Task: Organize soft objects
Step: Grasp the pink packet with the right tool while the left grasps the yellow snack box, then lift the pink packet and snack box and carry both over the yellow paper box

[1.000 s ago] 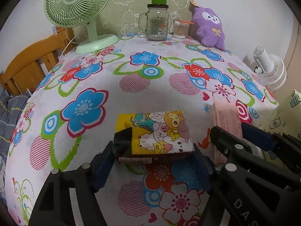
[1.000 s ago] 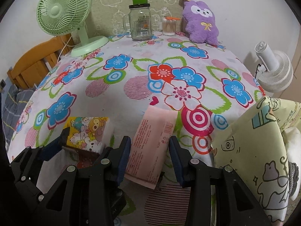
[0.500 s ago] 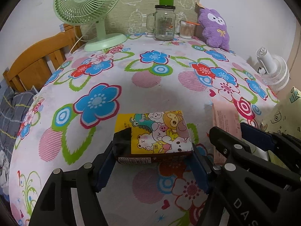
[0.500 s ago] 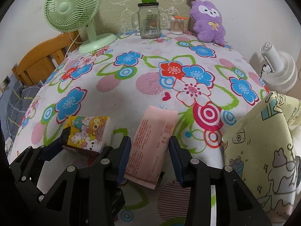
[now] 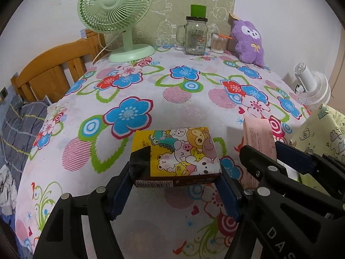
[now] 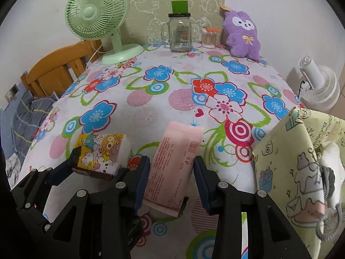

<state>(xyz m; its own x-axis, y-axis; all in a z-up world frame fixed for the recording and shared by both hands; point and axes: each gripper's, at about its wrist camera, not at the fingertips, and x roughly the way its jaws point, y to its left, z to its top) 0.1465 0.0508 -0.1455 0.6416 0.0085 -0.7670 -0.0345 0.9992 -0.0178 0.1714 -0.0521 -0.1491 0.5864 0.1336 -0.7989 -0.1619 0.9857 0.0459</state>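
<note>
The flowered tablecloth (image 5: 172, 108) fills both views. At upper left stands a green fan (image 5: 116, 10), a glass jar (image 5: 196, 36) and a purple plush (image 5: 250, 41) at top. At lower centre the left gripper (image 5: 174, 185) is clamped on a cartoon tissue pack (image 5: 179, 153); the right gripper (image 6: 170, 177) grips a pink packet (image 6: 174, 161). A yellow bag (image 6: 301, 168) is cut off at right.

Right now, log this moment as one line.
left gripper: shut on cartoon tissue pack | right gripper: shut on pink packet | both held above floral tablecloth | yellow bag at right
</note>
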